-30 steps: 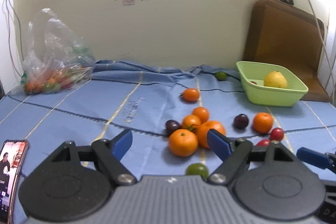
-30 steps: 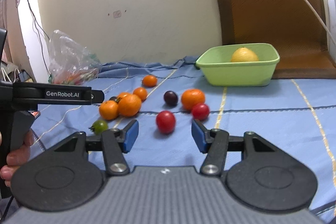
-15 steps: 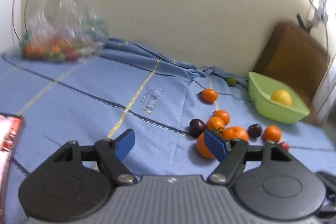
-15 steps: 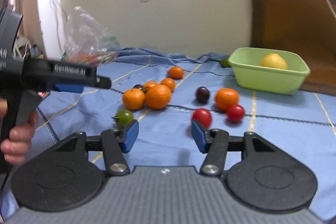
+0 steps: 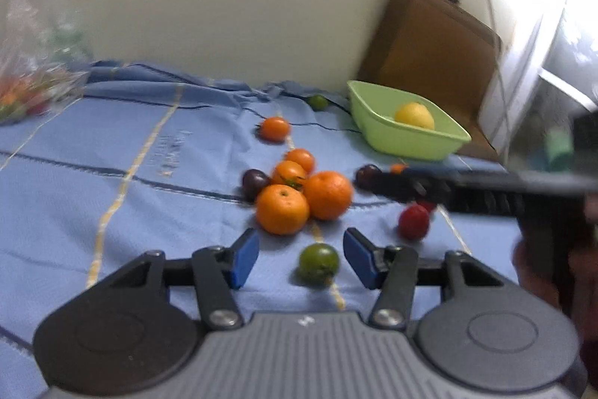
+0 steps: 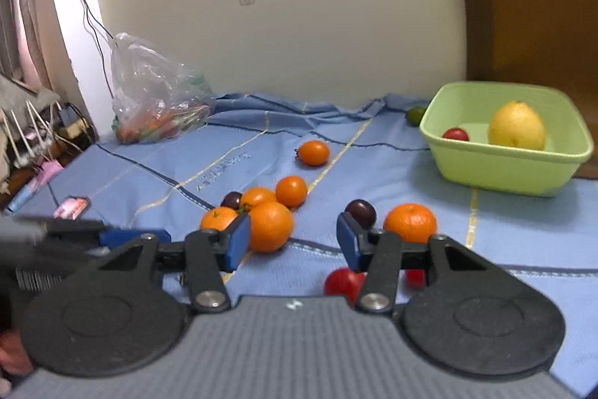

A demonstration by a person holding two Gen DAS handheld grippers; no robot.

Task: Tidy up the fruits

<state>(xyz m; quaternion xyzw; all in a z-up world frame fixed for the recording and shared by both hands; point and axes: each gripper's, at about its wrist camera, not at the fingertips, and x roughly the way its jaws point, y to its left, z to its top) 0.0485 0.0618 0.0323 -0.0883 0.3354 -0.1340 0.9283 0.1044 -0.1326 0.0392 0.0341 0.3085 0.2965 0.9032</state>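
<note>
- The left gripper is hovering low over the blue cloth, its blue-padded fingers spread wide and gripping nothing.
- A green tomato is lying on the cloth in the gap between those fingers, nearer the right pad; I cannot tell whether either pad is touching it.
- At 12 o'clock from the left gripper a cluster is sitting: two large oranges side by side and touching, smaller orange fruits behind them, and a dark plum at the cluster's 9 o'clock side.
- A red tomato is resting at 2 o'clock from the left gripper, near the blurred body of the right gripper crossing that view.
- The right gripper is also standing wide open with nothing between its pads; another red tomato is showing just below its right finger.
- In the right wrist view, a lone orange and a dark plum are lying at 1 o'clock.
- The green bowl is sitting at 2 o'clock, well apart from the loose fruit, holding a lemon and a small red fruit.
- A plastic bag of produce is resting at 10 o'clock against the wall.
</note>
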